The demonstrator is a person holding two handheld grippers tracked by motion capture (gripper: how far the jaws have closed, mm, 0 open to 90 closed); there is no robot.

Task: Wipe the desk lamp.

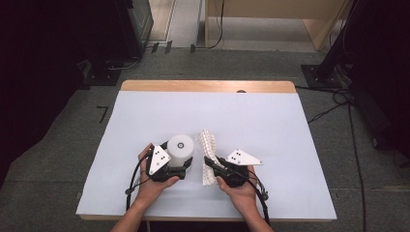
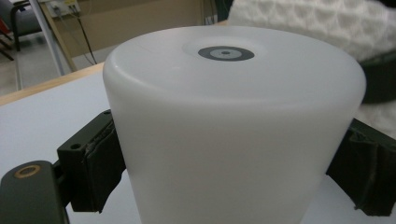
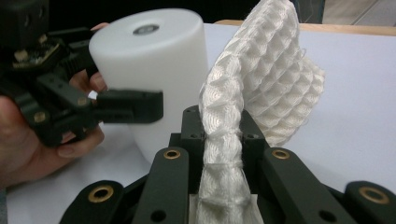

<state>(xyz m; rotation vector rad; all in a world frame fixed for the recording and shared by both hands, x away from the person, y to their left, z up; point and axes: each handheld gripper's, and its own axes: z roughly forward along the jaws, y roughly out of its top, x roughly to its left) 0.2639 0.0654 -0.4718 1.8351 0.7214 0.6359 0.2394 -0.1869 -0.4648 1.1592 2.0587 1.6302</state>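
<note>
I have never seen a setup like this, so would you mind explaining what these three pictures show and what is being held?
A person works at a white-covered table, holding a hand-operated two-jaw tool in each hand. One picture looks down from above; the other two come from cameras riding on each tool. The left gripper clamps a white plastic cylinder that stands upright, one jaw on each side. The right gripper is shut on a strip of white waffle-textured cloth, which rises beside the cylinder.
</note>
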